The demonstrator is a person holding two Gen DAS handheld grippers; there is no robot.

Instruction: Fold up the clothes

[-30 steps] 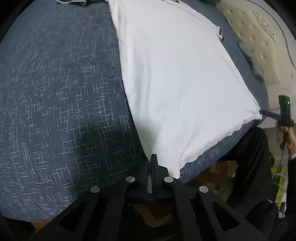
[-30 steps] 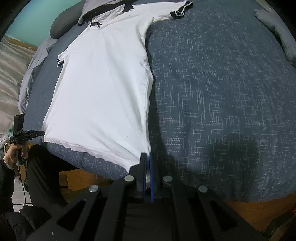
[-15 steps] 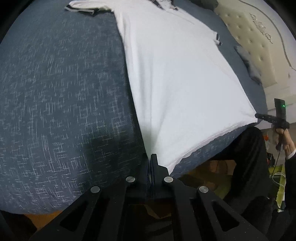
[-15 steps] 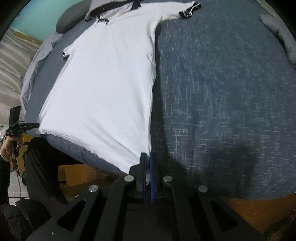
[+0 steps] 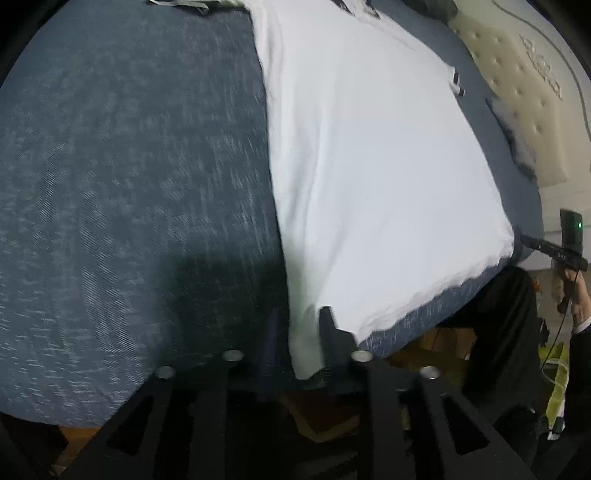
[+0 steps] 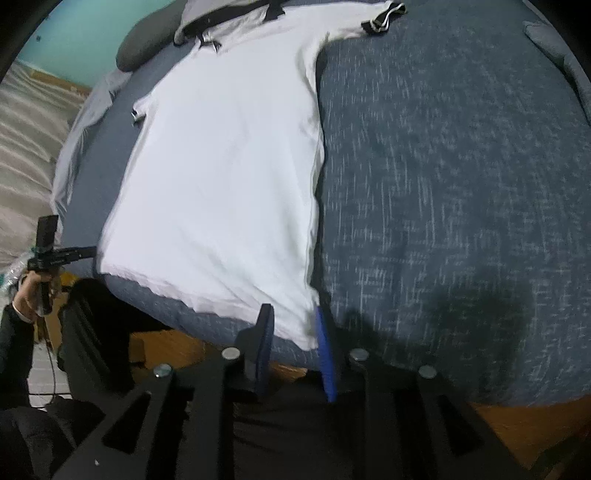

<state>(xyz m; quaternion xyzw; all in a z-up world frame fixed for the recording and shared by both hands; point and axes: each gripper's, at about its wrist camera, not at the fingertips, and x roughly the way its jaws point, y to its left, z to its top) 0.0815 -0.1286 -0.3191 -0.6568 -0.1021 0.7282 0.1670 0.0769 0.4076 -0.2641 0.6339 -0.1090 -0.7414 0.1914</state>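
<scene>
Both grippers stood at the near edge of the bed, the left gripper and the right gripper each with its jaws opening around a bottom corner of the white shirt. The cloth lay loose between the fingers and no pad seemed to press on it, so I took the hem corners for just let go. The shirt lay spread flat and face down the length of the dark blue cover, hem at the near edge, its dark-trimmed sleeve and collar at the far end. To my mind the step was laying the shirt out smooth before the first fold, and doing it well meant drawing both grippers straight back off the corners without snagging the hem and rumpling what was already flat. Each gripper pointed steeply down at the mattress edge, and the person's hand showed gripping the left handle off to the side.
</scene>
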